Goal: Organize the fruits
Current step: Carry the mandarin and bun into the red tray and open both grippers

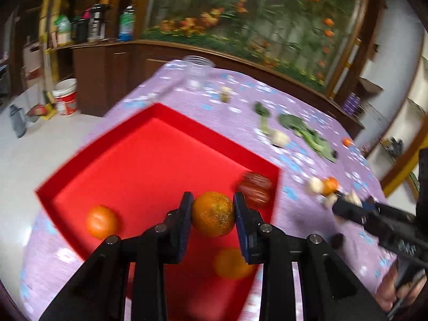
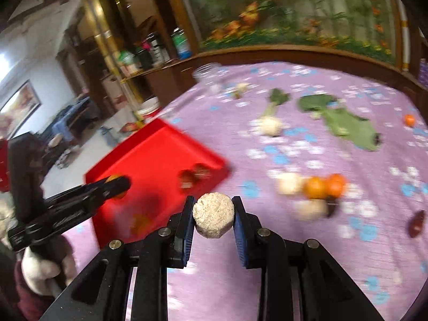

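Observation:
My left gripper (image 1: 213, 207) is shut on an orange (image 1: 213, 214) and holds it above the red tray (image 1: 149, 160). In the tray lie a small orange (image 1: 101, 222), another orange (image 1: 231, 263) under my fingers and a dark red fruit (image 1: 255, 190). My right gripper (image 2: 213, 214) is shut on a pale beige rough round piece (image 2: 213, 218) above the purple cloth, right of the tray (image 2: 157, 157). Ahead of it lie two oranges (image 2: 325, 186) and pale round pieces (image 2: 290, 183). The right gripper also shows in the left wrist view (image 1: 345, 204).
A purple flowered tablecloth (image 2: 294, 240) covers the table. Leafy greens (image 2: 345, 123), a white vegetable (image 2: 271, 125), a small orange (image 2: 409, 120), a dark red fruit (image 2: 416, 223) and a clear jar (image 2: 207, 73) lie farther off. A wooden cabinet stands behind.

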